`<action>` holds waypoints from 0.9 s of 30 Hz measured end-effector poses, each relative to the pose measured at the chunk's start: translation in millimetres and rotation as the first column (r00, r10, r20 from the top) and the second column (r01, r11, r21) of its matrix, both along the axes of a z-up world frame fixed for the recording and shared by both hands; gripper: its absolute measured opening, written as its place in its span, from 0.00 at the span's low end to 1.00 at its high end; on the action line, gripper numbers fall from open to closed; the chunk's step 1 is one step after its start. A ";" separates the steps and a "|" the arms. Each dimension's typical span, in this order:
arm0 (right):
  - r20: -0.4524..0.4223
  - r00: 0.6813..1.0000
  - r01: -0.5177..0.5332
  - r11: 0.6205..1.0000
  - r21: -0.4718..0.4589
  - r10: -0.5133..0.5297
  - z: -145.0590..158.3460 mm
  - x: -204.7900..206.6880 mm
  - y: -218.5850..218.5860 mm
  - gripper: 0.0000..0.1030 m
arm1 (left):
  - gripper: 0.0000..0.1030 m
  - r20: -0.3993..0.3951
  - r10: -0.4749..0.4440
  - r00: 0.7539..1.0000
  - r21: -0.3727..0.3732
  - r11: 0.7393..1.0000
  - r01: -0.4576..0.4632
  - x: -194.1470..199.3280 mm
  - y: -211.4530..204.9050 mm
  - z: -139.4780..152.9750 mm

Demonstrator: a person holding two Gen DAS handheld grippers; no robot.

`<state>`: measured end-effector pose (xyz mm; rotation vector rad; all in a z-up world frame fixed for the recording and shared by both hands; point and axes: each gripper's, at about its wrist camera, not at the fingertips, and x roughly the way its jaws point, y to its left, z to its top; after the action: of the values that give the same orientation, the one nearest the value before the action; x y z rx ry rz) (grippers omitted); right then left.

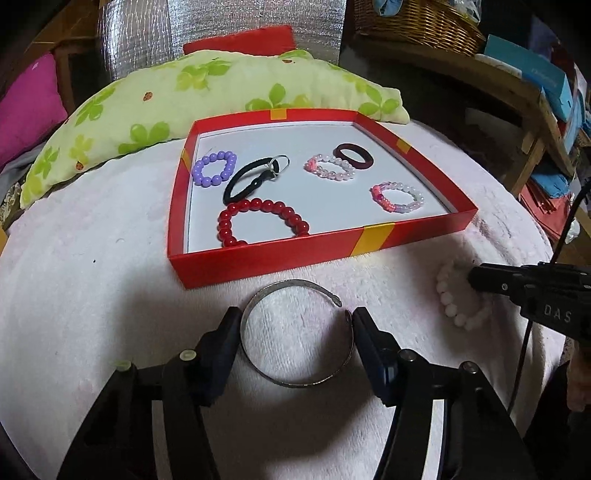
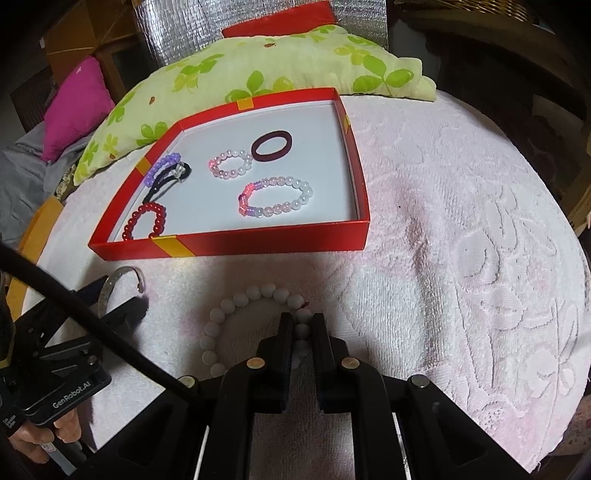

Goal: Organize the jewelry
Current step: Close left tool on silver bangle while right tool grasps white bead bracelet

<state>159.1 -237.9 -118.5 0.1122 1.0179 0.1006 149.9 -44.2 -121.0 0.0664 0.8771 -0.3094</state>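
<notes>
Left wrist view: the left tool [image 1: 293,325] is clamped across the silver cuff bangle [image 1: 295,332] for transfer; the right tool [image 2: 303,328] is clamped on the white bead bracelet [image 2: 255,317], both bound for the red box [image 1: 295,254].

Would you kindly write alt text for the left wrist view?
The left hand-held gripper straddles a silver cuff bangle on a pink towel. Behind, a red tray holds six bracelets and hair ties.

A home: cushions [image 1: 207,96], wicker basket [image 1: 417,22], towel-covered table [image 1: 92,295].
</notes>
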 end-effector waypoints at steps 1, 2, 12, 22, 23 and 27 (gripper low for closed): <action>0.003 1.000 0.001 1.000 0.005 -0.001 1.0 -0.3 -0.8 0.10 | 0.61 -0.001 0.000 1.000 -0.003 1.000 0.000 -1.1 1.4 0.9; 0.006 1.000 0.001 1.000 0.011 -0.001 2.0 -0.7 -1.2 0.10 | 0.61 -0.003 0.002 1.000 -0.005 1.000 -0.002 -2.7 2.9 2.2; 0.109 0.994 -0.040 0.996 0.078 0.031 24.9 -9.9 8.1 0.10 | 0.61 0.042 0.035 0.999 0.039 0.999 -0.037 -17.2 19.2 16.3; 0.241 0.970 -0.073 0.991 0.116 0.043 48.8 -20.0 14.2 0.10 | 0.61 0.044 0.094 0.995 0.053 0.994 -0.096 -20.3 32.8 25.9; 0.255 0.966 -0.081 0.990 0.117 0.049 51.2 -21.4 15.8 0.10 | 0.61 0.047 0.096 0.994 0.054 0.994 -0.099 -20.9 33.3 26.6; 0.288 0.955 -0.113 0.987 0.113 0.076 56.8 -24.5 23.0 0.10 | 0.61 0.066 0.101 0.993 0.052 0.993 -0.105 -23.1 35.0 32.3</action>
<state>134.5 -214.8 -61.7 0.1611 0.7296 0.2626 126.8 -9.2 -88.7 0.0817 0.8233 -0.1853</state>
